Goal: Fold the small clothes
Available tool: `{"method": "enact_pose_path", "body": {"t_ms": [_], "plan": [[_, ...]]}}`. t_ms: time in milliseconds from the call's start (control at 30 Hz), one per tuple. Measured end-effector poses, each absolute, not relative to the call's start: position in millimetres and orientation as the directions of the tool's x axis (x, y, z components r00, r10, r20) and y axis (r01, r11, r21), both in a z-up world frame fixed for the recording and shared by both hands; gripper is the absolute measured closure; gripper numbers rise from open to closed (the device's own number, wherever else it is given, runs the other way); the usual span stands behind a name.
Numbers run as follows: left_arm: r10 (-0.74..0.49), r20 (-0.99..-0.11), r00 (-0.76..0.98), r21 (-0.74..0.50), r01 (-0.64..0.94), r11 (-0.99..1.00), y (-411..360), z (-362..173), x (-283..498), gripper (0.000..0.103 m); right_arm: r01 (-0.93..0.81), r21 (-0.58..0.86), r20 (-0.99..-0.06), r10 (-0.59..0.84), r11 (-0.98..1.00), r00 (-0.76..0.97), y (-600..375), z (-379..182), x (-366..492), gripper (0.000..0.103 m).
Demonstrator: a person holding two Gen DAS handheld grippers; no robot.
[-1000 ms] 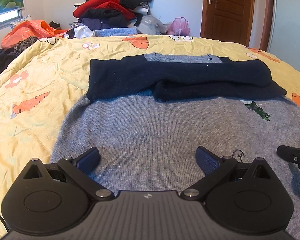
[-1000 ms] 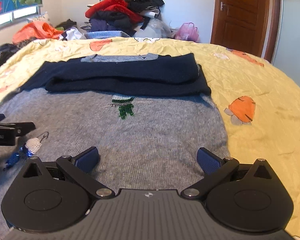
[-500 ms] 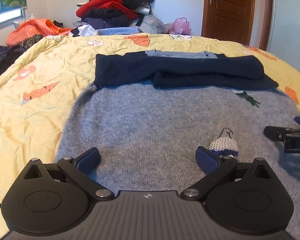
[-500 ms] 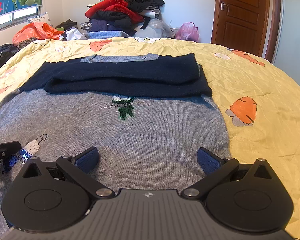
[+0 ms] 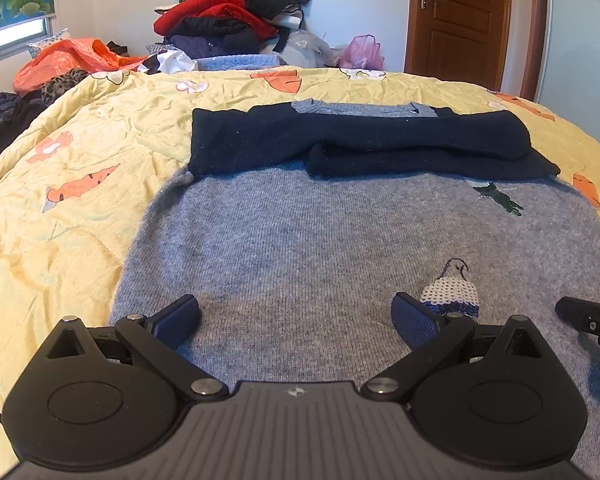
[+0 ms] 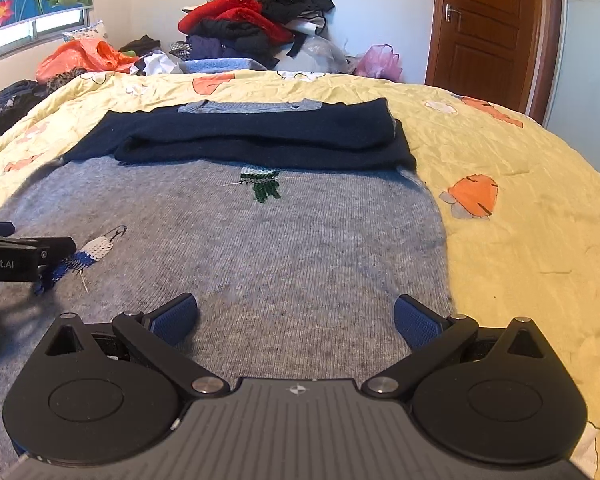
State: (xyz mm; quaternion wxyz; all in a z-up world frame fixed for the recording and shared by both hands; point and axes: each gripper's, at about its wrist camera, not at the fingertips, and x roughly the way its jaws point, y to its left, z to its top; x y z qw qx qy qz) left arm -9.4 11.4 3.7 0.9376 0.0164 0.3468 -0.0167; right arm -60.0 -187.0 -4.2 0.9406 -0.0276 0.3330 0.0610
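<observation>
Sweater: grey knit sweater (image 5: 300,240) lies flat on the yellow quilt (image 5: 80,184), hem end nearest both cams, neck end far. Fills most of the near bed.
Sleeves: navy sleeves (image 5: 360,140) folded across the chest, one on top of the other, just below the grey collar (image 5: 364,109).
Motifs: small green knit motif (image 6: 262,184) on chest, just under the sleeves. White/blue crochet patch (image 5: 452,294) w/ thin dark loop, lower on the body, toward the wearer-side centre.
L gripper: left gripper (image 5: 296,316) low over the hem area, jaws spread wide, nothing between the blue pads (image 5: 178,316). R-side pad sits just beside the crochet patch; touching or not, can't tell.
R gripper: right gripper (image 6: 296,316) low over the sweater's right hem part, jaws wide apart, empty. Its R pad near the sweater's edge where quilt starts.
Cross-view: each gripper's tip shows at the edge of the other's cam, so the two are side by side, apart.
Quilt: carrot + flower print, wrinkled.
Bkgd: clothes pile (image 5: 228,20) (red, black, navy) at the far wall, orange fabric (image 5: 72,56) far left, pink bag (image 5: 362,50), brown wooden door (image 5: 458,20) far right.
</observation>
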Motion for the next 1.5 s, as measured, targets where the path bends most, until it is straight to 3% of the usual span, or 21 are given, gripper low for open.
{"method": "enact_pose_path", "body": {"t_ms": [867, 1033, 1167, 1500], "plan": [[-0.032, -0.652, 0.757, 0.016, 0.056, 0.998, 8.2, 3.7, -33.8, 0.000, -0.136, -0.011, -0.632, 0.099, 0.991, 0.769, -188.2, -4.1, -73.5, 0.000], [-0.010, -0.691, 0.723, 0.018, 0.031, 0.999, 7.2, 8.3, -44.2, 0.000, -0.138, -0.009, -0.631, 0.101, 0.990, 0.769, -188.4, -4.0, -73.0, 0.000], [-0.034, -0.651, 0.759, 0.015, 0.058, 0.998, 9.6, 1.9, -59.0, 0.000, -0.138, -0.009, -0.631, 0.101, 0.990, 0.769, -188.4, -4.1, -72.9, 0.000], [-0.035, -0.652, 0.758, 0.015, 0.059, 0.998, 9.3, 2.3, -55.1, 0.000, -0.166, -0.026, -0.638, 0.111, 0.986, 0.762, -186.2, -2.5, -105.0, 0.000]]}}
